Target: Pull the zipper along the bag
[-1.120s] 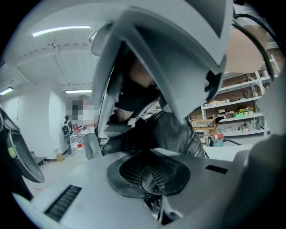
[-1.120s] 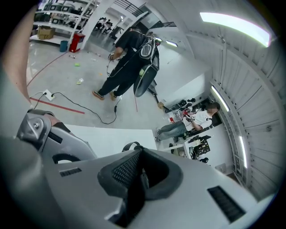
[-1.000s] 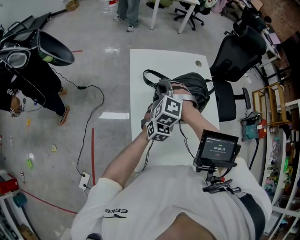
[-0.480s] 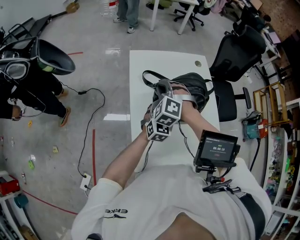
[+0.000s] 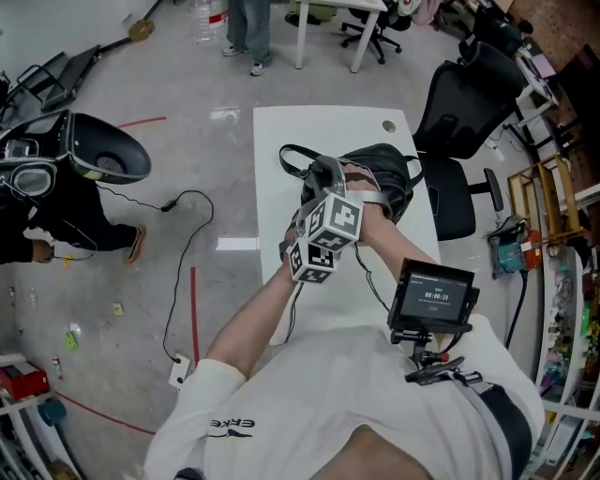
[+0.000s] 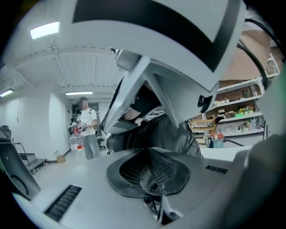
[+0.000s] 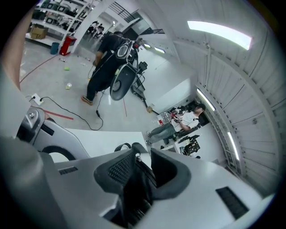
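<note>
A black bag [image 5: 386, 176] lies on the white table [image 5: 281, 131], its strap looping to the left. Both grippers meet at its near left end, marker cubes uppermost. My left gripper [image 5: 311, 199] is shut, and in the left gripper view [image 6: 152, 173] a fold of the bag's fabric is pinched between its pads, with the bag [image 6: 172, 134] bulging beyond. My right gripper [image 5: 331, 178] sits just above it. Its jaws [image 7: 136, 167] have just been opening. The bag's zipper edge [image 7: 134, 157] runs through the gap, and the pads do not press on it.
A black office chair [image 5: 469, 103] stands at the table's right side. A small monitor [image 5: 436, 295] hangs at my chest. A cable [image 5: 183, 234] trails on the floor left of the table. One person [image 5: 56, 187] is at the left edge and another [image 5: 246, 28] at the back.
Both grippers stay at the same spot on the bag. The head view has shifted slightly, and the person at the left has moved.
</note>
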Demonstrator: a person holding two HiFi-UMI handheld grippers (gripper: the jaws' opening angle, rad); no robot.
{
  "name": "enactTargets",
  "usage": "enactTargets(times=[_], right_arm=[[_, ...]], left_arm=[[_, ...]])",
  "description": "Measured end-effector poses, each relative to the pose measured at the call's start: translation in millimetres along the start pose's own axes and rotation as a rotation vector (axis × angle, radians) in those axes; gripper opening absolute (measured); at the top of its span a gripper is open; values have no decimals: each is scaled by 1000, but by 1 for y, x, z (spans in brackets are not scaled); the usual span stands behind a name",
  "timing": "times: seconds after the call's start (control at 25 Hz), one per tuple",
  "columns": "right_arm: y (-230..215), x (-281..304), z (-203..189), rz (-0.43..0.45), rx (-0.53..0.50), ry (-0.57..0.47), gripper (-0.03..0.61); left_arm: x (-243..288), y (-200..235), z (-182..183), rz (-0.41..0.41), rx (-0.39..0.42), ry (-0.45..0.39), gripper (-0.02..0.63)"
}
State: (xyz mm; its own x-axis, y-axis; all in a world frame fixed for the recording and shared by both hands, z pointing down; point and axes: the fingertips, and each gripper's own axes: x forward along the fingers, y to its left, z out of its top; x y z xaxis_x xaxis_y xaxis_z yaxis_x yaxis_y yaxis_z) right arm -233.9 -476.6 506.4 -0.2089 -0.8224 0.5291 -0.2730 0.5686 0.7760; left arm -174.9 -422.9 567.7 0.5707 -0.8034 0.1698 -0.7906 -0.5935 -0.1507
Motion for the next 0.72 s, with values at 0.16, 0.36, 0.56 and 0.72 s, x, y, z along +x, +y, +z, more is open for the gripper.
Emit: enactTargets(times=[0.16, 0.36, 0.56, 0.72], right_arm=[[-2, -11, 2, 0, 33, -44, 124], [1, -49, -3, 1, 74, -102, 124], [4, -80, -30, 10, 181, -139, 124], [4, -86, -54, 12, 292, -152, 124]], left_arm=[[-2, 2, 2, 18, -10, 7, 9], [-21, -12, 15, 45, 1, 14, 9], [-34, -24, 22, 95, -29, 18, 9], [-36, -17, 24, 134, -85, 6, 9]])
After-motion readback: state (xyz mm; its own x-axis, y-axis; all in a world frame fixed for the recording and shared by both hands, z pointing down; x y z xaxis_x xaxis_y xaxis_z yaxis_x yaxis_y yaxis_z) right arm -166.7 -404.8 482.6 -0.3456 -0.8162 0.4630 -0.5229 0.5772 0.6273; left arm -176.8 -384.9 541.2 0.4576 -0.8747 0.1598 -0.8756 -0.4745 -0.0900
